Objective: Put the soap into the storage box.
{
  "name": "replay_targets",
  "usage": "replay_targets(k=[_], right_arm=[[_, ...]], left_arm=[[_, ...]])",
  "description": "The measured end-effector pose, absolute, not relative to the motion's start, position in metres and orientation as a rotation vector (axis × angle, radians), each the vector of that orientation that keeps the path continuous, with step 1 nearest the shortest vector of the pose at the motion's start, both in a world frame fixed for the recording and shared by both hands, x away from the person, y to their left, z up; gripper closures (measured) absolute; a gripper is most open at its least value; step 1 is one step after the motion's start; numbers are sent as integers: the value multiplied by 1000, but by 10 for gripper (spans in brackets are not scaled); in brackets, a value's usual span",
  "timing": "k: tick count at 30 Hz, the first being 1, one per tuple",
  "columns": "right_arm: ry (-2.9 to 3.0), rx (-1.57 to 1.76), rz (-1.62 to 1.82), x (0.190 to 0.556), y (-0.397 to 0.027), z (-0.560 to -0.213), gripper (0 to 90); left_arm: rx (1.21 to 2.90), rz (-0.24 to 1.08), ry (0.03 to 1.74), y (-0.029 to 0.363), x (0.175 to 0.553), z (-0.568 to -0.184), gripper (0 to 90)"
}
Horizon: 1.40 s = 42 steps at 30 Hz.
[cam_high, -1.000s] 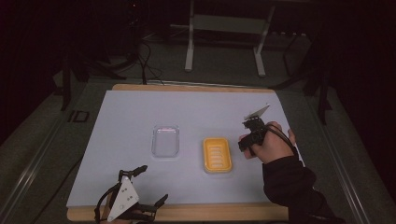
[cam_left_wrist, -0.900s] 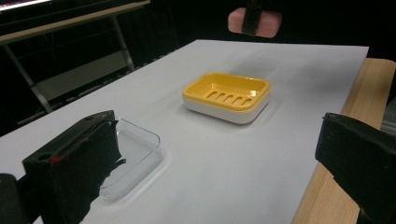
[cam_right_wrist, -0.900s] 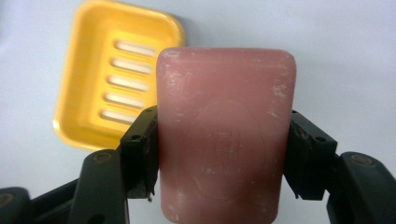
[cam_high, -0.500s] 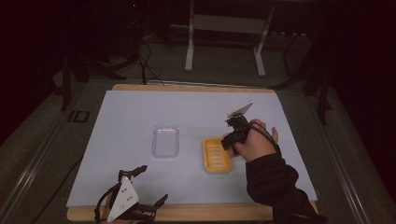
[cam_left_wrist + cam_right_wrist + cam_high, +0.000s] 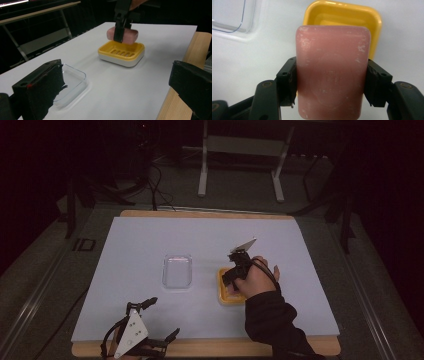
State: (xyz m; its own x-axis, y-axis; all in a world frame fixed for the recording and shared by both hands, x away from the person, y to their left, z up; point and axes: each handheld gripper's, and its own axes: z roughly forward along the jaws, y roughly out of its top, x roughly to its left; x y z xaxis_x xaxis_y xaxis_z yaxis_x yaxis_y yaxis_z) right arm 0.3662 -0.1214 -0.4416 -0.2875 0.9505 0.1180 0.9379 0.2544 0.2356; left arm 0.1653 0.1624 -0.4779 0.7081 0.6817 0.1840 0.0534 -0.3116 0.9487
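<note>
Soap point(image 5: 332, 72), a pink bar, sits clamped between the jaws of the right gripper point(image 5: 329, 82), which press on its two long sides, and it hangs just above the yellow soap dish point(image 5: 121, 53) to the right of the table's middle. From the left gripper view the bar looks close over the slotted yellow tray but not yet resting in it, and whether its lower edge touches the rim I cannot tell. The risk I see is in the fit: the bar is nearly as wide as the dish's hollow, so if it comes down a little off to one side, an edge could catch on the rim and leave it tilted or tip the light dish on its white base. Soap is slippery too, and the jaws hold it only on its smooth sides; a twist of the hand point(image 5: 255, 279) could let it slide out early and skid across the white table cover point(image 5: 125, 245). Releasing from too high might make it bounce out. The clear plastic lid point(image 5: 177, 271) lies left of the dish, well apart, and seems safe from a knock. The left gripper point(image 5: 152, 320) rests at the near edge of the table, jaws spread wide and holding nothing.
</note>
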Motion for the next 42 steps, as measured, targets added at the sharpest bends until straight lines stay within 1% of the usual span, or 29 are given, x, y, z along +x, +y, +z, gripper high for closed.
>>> replay_targets(k=[15, 27, 34, 42], right_arm=[[2405, 1923, 396, 374, -118, -474, 378], [2397, 1934, 359, 378, -118, -486, 377], [2398, 1976, 387, 380, -120, -483, 356], [2481, 1796, 464, 377, -128, -463, 289]], left_arm=[[1801, 700, 577, 162, 165, -478, 4], [1805, 700, 577, 162, 165, -478, 4], [1808, 699, 578, 162, 165, -478, 4], [1812, 704, 578, 161, 165, -479, 4]])
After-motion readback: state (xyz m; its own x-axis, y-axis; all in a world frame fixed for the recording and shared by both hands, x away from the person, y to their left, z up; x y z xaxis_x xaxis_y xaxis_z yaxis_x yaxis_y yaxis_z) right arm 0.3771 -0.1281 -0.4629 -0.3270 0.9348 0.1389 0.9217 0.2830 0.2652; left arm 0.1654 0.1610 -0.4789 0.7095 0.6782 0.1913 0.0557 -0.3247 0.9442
